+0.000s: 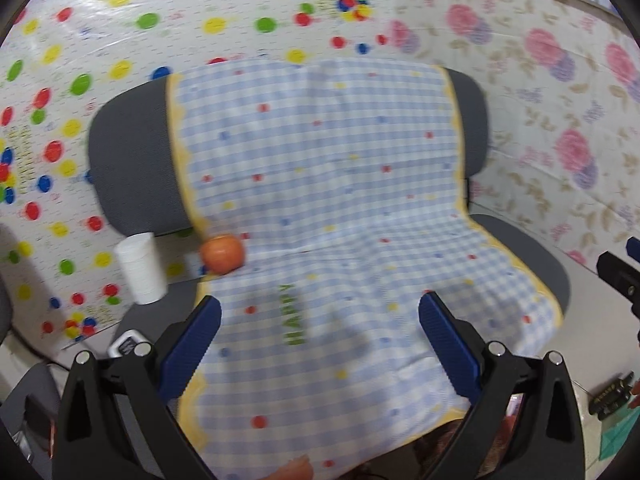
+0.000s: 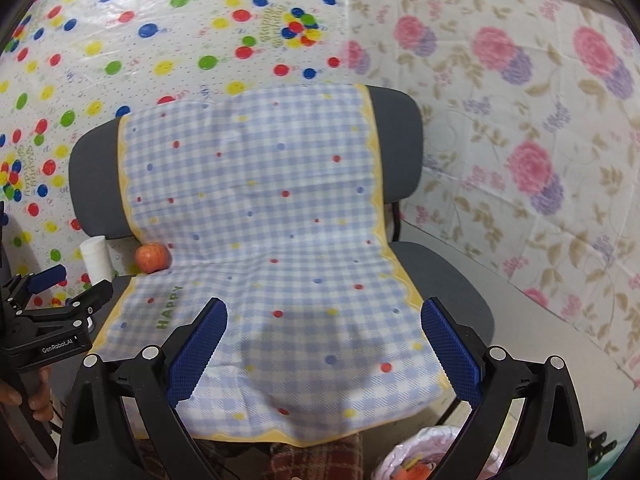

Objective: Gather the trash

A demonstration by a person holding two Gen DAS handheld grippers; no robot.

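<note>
A white paper cup (image 1: 141, 269) stands at the back left of the chair seat, also in the right wrist view (image 2: 96, 258). An orange-red apple (image 1: 222, 254) sits just right of it on the checked cloth's edge, also in the right wrist view (image 2: 152, 257). My left gripper (image 1: 320, 316) is open and empty above the seat front, the cup and apple ahead to its left. My right gripper (image 2: 324, 320) is open and empty over the seat's middle. The left gripper shows at the left of the right wrist view (image 2: 60, 284). A pink-lined trash bin (image 2: 420, 456) sits below the seat's front right.
A grey office chair (image 2: 400, 136) is draped with a blue checked cloth (image 2: 256, 208) printed HAPPY. Dotted and floral plastic sheets (image 2: 520, 120) cover the walls behind. A small dark device (image 1: 128, 344) lies by the seat's left front. A dark tool (image 1: 612, 396) lies on the floor at right.
</note>
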